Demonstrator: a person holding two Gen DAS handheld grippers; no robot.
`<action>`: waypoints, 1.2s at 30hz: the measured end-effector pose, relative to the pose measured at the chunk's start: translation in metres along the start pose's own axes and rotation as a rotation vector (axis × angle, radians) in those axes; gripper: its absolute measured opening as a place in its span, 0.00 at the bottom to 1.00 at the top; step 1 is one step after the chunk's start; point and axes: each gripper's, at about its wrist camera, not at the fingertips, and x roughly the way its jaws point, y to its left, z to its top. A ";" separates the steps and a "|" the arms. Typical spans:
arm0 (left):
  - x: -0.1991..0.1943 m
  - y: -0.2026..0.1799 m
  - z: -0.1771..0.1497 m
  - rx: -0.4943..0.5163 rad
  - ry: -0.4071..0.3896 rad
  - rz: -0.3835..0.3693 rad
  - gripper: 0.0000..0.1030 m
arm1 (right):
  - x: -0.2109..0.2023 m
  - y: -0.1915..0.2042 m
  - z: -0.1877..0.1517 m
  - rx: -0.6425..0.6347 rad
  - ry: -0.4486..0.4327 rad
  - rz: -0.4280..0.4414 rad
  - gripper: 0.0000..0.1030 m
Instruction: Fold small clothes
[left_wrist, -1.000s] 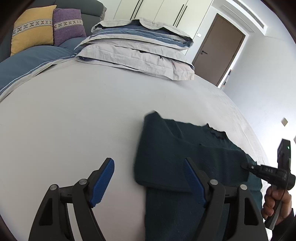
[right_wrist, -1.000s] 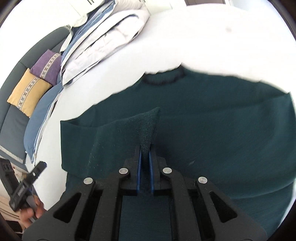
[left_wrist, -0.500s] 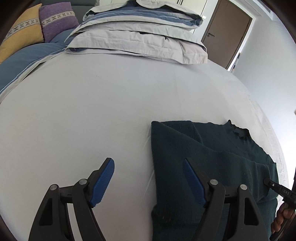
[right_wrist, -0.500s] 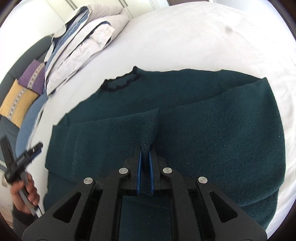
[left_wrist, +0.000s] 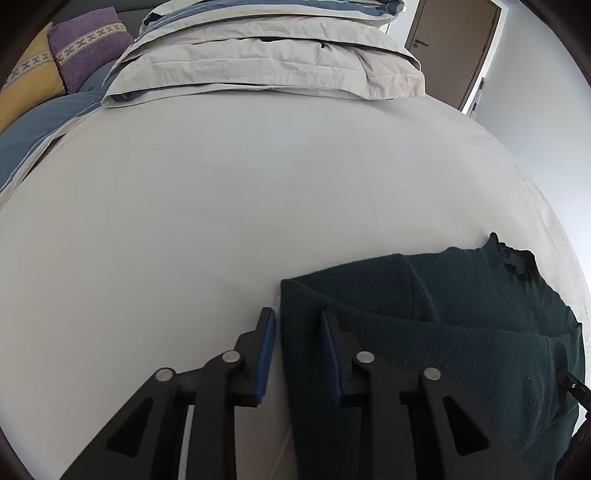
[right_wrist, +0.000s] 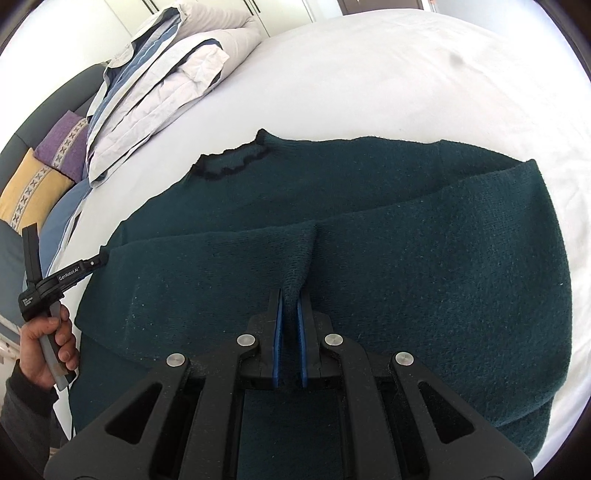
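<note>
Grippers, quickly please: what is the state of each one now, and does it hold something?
Left gripper: jaws closing around the sweater edge, not yet pressing.
Right gripper: shut on a sweater fold.

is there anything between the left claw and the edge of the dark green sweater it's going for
Nothing visible. The left claw is closing with the folded side edge of the dark green knitted sweater already between its blue pads; only bare white bed sheet lies beside it. The right claw is shut on a pinched ridge of the same sweater.
</note>
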 end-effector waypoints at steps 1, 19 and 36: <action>0.002 0.002 0.000 -0.003 0.000 -0.005 0.25 | 0.000 0.001 -0.001 0.001 -0.001 -0.003 0.05; -0.062 -0.023 -0.039 0.156 -0.140 0.056 0.24 | 0.005 0.002 0.010 0.030 0.032 -0.018 0.05; -0.085 0.009 -0.065 0.131 -0.097 0.035 0.30 | -0.022 -0.013 -0.001 0.132 -0.053 0.025 0.34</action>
